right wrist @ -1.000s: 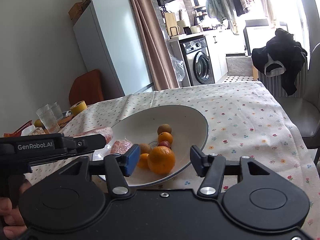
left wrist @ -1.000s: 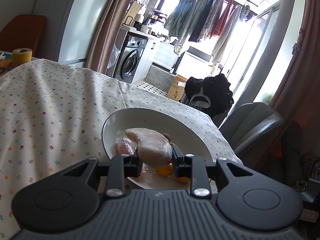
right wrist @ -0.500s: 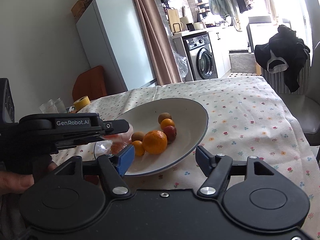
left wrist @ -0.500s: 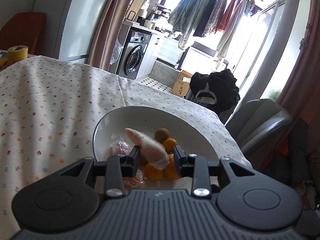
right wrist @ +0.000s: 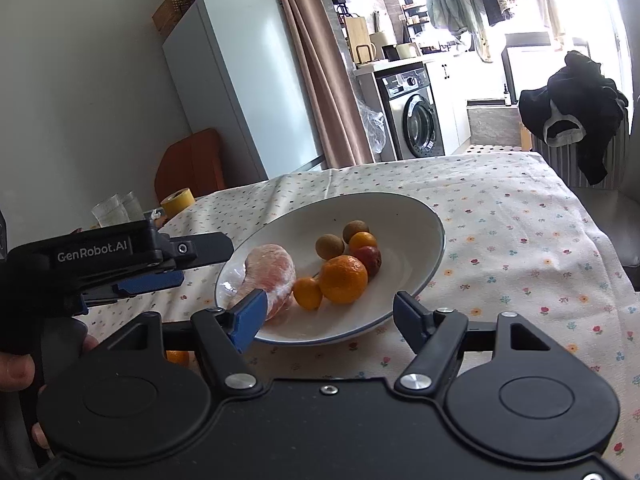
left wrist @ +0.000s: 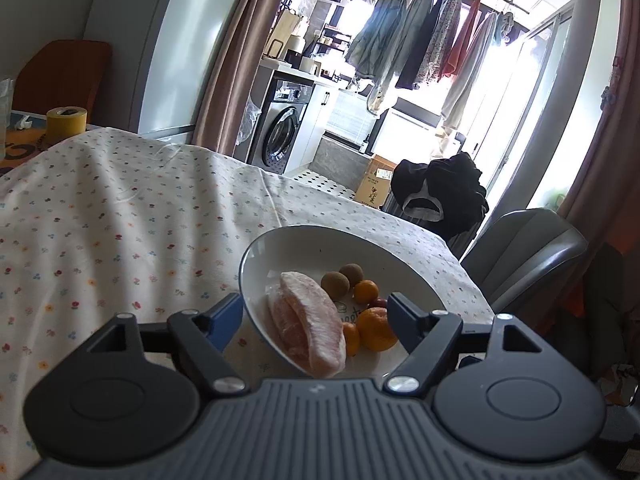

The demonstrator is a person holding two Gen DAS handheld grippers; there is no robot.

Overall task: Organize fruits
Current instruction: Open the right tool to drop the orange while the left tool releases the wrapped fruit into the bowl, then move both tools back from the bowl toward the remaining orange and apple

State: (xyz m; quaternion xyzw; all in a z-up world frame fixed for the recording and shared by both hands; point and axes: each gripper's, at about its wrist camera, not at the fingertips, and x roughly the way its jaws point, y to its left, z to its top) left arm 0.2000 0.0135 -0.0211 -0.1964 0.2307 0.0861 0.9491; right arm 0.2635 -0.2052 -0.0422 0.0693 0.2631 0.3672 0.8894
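You are no longer gripping the wrapped pomelo wedge: your left tongs are spread wide and empty, and the wedge is lying in the white bowl beside the large orange. Your right tongs are gaping too, hovering at the bowl's near rim.

A lived-in home: behind the surface with its flowered cloth stand a washing machine, a white fridge left of it, and laundry drying on a rail above it by bright windows.
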